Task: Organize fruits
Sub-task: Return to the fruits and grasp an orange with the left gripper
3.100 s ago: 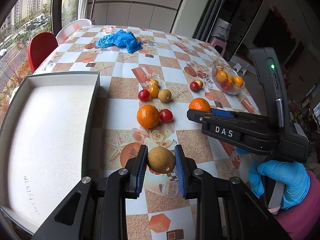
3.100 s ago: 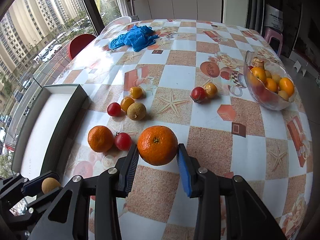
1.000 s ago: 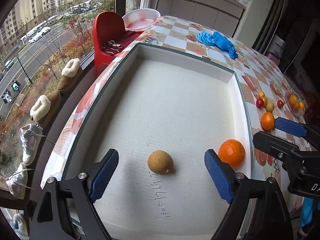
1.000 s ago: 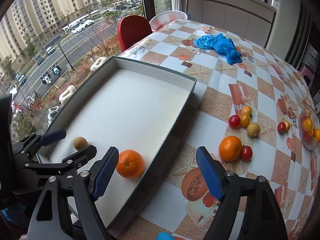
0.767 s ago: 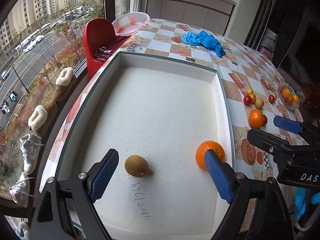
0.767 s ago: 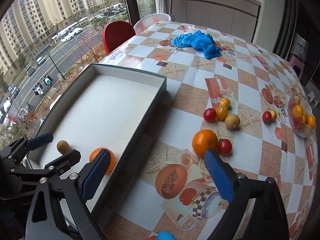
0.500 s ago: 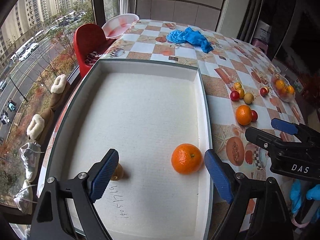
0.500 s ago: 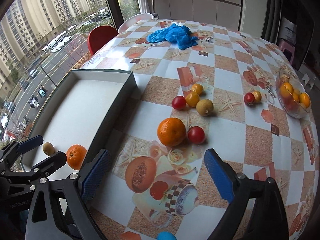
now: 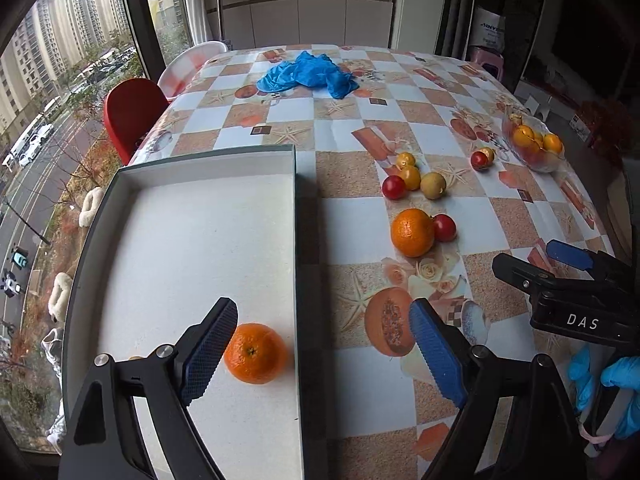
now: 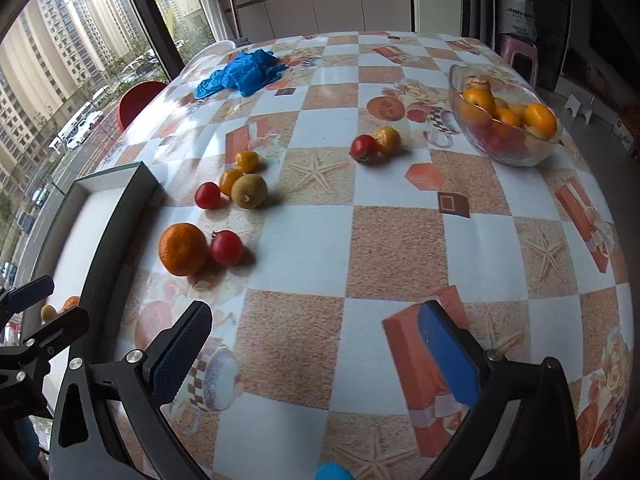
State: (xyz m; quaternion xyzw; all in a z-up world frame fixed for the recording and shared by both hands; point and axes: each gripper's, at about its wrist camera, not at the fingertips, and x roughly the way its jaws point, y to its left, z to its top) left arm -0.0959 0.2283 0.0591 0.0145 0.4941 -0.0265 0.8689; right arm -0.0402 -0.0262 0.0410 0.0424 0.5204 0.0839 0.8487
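Observation:
My left gripper (image 9: 320, 312) stands open over the white tray's (image 9: 192, 240) right wall, holding nothing. One orange (image 9: 254, 354) lies in the tray by its left finger, and a brown fruit (image 9: 136, 358) peeks out behind that finger. My right gripper (image 10: 316, 312) hovers over bare tablecloth, its jaws opening with nothing between them. Ahead of it to the left sit a second orange (image 10: 183, 249) and a red tomato (image 10: 227, 247). Farther off are a red, two yellow and a brown-green fruit (image 10: 249, 191), then a red and yellow pair (image 10: 365, 148).
A glass bowl (image 10: 506, 120) of fruit stands at the far right of the table. Crumpled blue gloves (image 10: 240, 72) lie at the far end. A red chair (image 9: 132, 112) and a window are on the left. A gloved hand (image 9: 620, 380) holds the right gripper.
Both fruits were let go in the tray. Both grippers then swung right, away from the tray toward the loose fruit on the table. The right jaws have spread wider.

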